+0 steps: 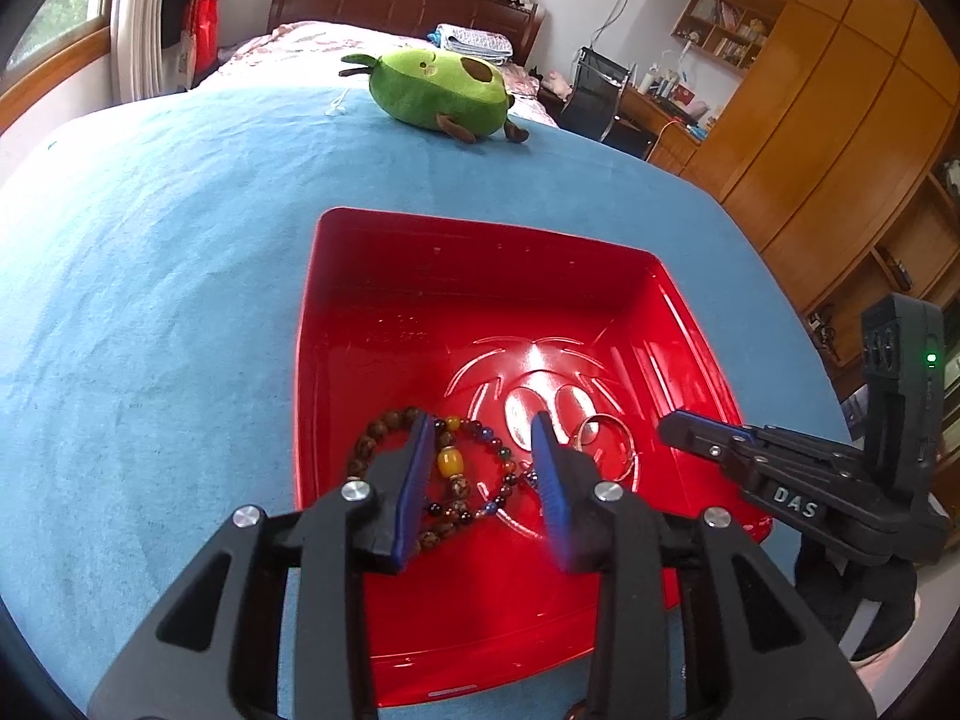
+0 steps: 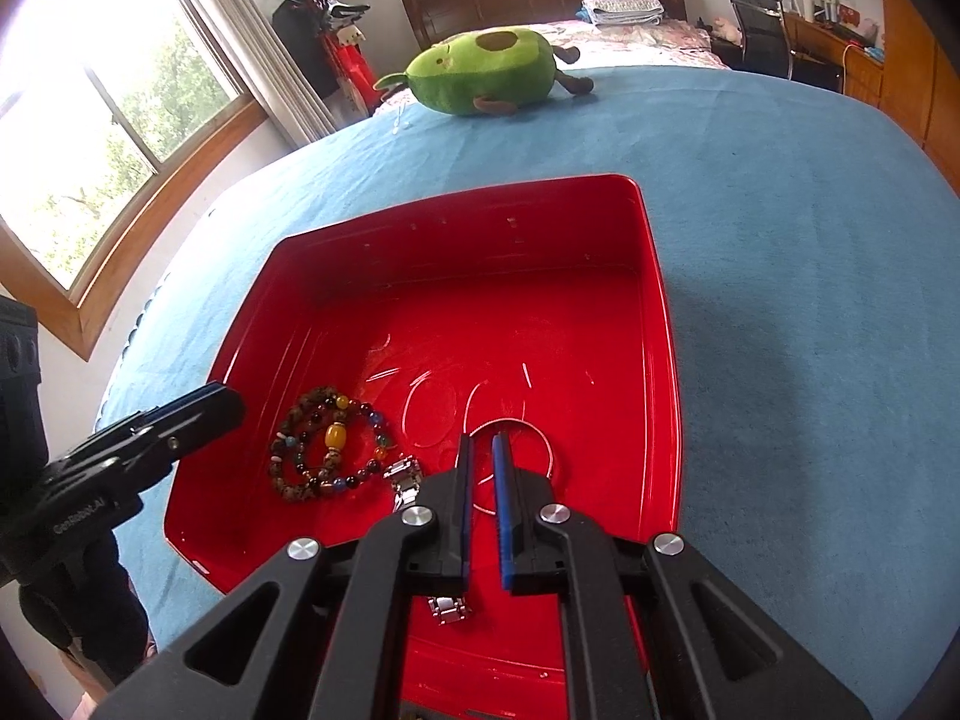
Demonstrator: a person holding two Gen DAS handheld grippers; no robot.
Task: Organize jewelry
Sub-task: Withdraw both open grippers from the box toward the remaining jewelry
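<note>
Left tool (image 1: 483, 420): released, jaws parted above the beaded bracelets (image 1: 441, 468), pads not pressing on them; from the right wrist view it shows only side-on at the tray's left edge (image 2: 222, 405).
Right tool (image 2: 482, 444): clenched to a narrow slit, empty, tips over the thin silver bangle (image 2: 543, 441); in the left wrist view it reaches in over the tray's right side (image 1: 675, 429), jaws together.
Red tray (image 1: 420, 252): sits on the blue cloth (image 1: 150, 300) of the bench; all the jewelry lies in its near half.
Beaded bracelets: two overlapping loops, one brown, one multicoloured with a yellow bead, at the tray's near left.
Only in left wrist view: a silver ring (image 1: 587, 433) beside the bangle (image 1: 624, 450).
Only in right wrist view: a metal link watch band (image 2: 405, 477) just right of the beads (image 2: 330, 450), running under the tool.
Avocado plush toy (image 2: 486, 69): at the far edge of the cloth, well apart from the tray.
</note>
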